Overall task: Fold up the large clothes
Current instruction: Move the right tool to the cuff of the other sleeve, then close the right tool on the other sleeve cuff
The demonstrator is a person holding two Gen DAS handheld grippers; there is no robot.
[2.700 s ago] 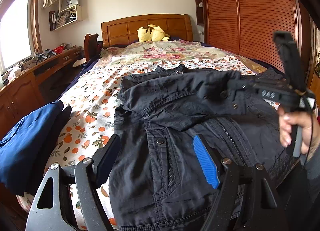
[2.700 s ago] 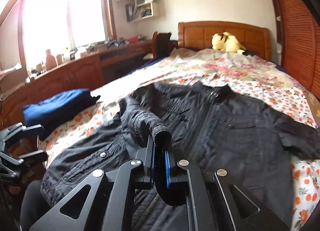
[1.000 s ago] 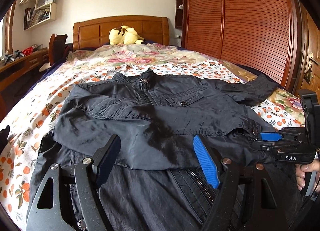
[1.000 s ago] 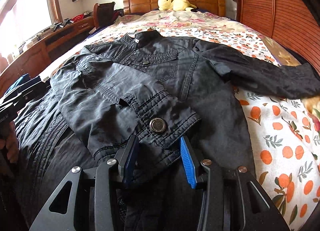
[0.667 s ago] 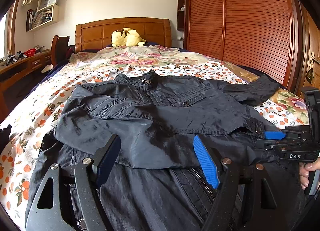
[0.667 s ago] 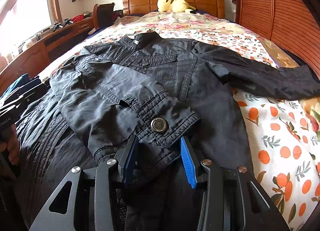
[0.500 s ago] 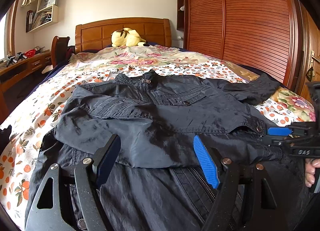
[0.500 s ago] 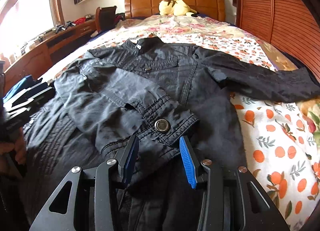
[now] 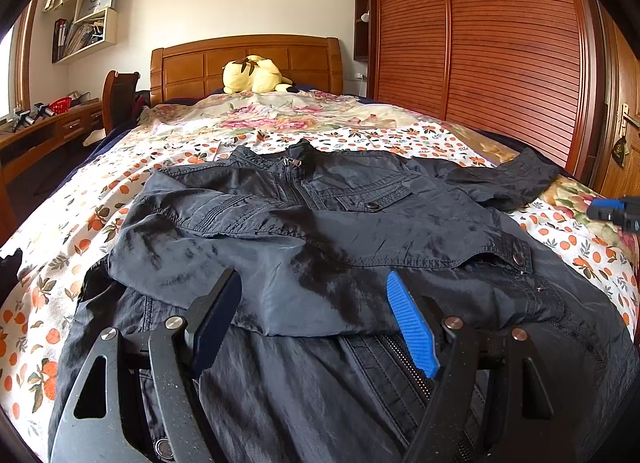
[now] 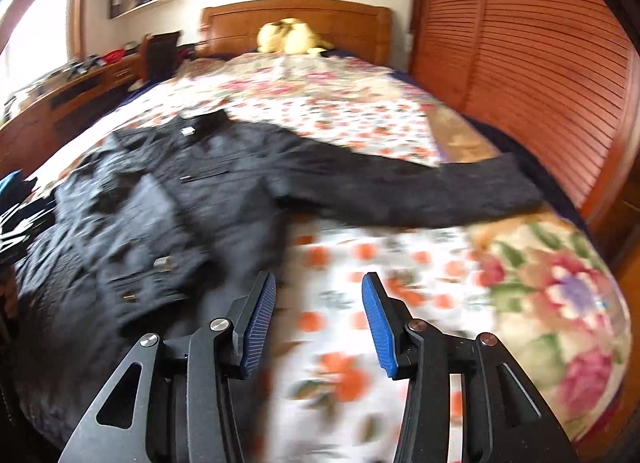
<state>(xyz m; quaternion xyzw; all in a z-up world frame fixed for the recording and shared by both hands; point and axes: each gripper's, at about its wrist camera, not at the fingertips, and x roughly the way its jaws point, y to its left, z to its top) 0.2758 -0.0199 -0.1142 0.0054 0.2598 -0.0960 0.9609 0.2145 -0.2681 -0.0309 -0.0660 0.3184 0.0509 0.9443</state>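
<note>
Black jacket spread on the floral bedspread, collar toward the headboard. One sleeve now lies folded across the chest, its buttoned cuff released: a second ago the right gripper straddled that cuff, whereas it now hangs over bare bedspread beside the jacket's edge, jaws opening and nothing between them. The first sleeve fold thus appears complete. The other sleeve lies outstretched ahead of the right jaws, reaching toward the slatted wardrobe side of the bed; it is probably the next part to fold. The left gripper rests wide open over the jacket's lower front, gripping nothing. Open bedspread surrounds the jacket; the bed edge lies close beyond the outstretched cuff.
</note>
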